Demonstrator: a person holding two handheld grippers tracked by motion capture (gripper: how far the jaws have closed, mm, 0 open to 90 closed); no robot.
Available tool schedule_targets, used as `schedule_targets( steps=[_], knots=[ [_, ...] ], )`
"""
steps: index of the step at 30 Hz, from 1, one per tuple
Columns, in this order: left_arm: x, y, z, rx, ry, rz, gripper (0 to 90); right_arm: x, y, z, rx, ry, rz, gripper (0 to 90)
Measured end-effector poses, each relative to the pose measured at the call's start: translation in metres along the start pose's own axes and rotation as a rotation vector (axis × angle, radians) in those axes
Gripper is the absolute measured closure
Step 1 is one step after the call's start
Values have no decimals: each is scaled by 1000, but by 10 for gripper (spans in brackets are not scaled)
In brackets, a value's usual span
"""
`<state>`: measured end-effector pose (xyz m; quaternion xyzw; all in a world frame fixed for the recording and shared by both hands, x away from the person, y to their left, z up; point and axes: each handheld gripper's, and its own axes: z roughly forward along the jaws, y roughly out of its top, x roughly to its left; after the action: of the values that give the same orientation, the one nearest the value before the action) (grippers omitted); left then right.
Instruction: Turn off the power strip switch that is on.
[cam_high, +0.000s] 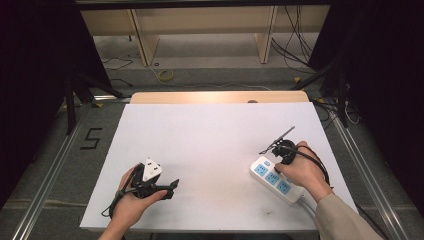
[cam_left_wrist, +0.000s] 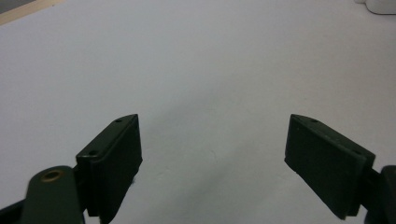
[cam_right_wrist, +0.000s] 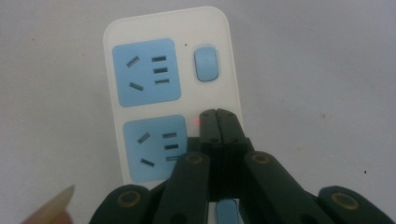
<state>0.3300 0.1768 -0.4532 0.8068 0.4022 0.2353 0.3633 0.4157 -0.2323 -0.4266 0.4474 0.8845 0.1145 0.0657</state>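
A white power strip (cam_high: 276, 180) with blue sockets and blue switches lies at the table's right, running toward the near right corner. My right gripper (cam_high: 278, 158) is shut and points down at it. In the right gripper view the joined tips (cam_right_wrist: 218, 115) rest on the power strip (cam_right_wrist: 140, 28) just below the top blue switch (cam_right_wrist: 206, 63), beside a small red light (cam_right_wrist: 197, 122). My left gripper (cam_high: 171, 189) is held low at the near left, open. In the left gripper view its jaws stand wide apart over bare white table (cam_left_wrist: 201, 84) with nothing between them.
The white table top (cam_high: 210, 140) has a wooden back edge (cam_high: 220, 96). The strip's white cable (cam_high: 306, 201) runs off under the person's right sleeve. Dark curtains stand at both sides, and a floor mark "5" (cam_high: 91, 138) lies to the left.
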Motion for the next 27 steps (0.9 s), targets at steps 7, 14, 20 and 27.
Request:
schedule_targets(
  steps=[7, 14, 20, 27],
  knots=[
    [0, 0, 0, 1, 0, 1, 182, 1, 0, 0, 1, -3, 3, 900],
    [-1, 0, 0, 2, 0, 1, 182, 3, -1, 0, 15, -13, -3, 900],
    [-2, 1, 1, 2, -3, 5, 182, 2, -1, 2, 26, -25, -19, 900],
    [-2, 1, 2, 1, -3, 2, 182, -3, -4, 2, 5, 6, 8, 900]
  ],
)
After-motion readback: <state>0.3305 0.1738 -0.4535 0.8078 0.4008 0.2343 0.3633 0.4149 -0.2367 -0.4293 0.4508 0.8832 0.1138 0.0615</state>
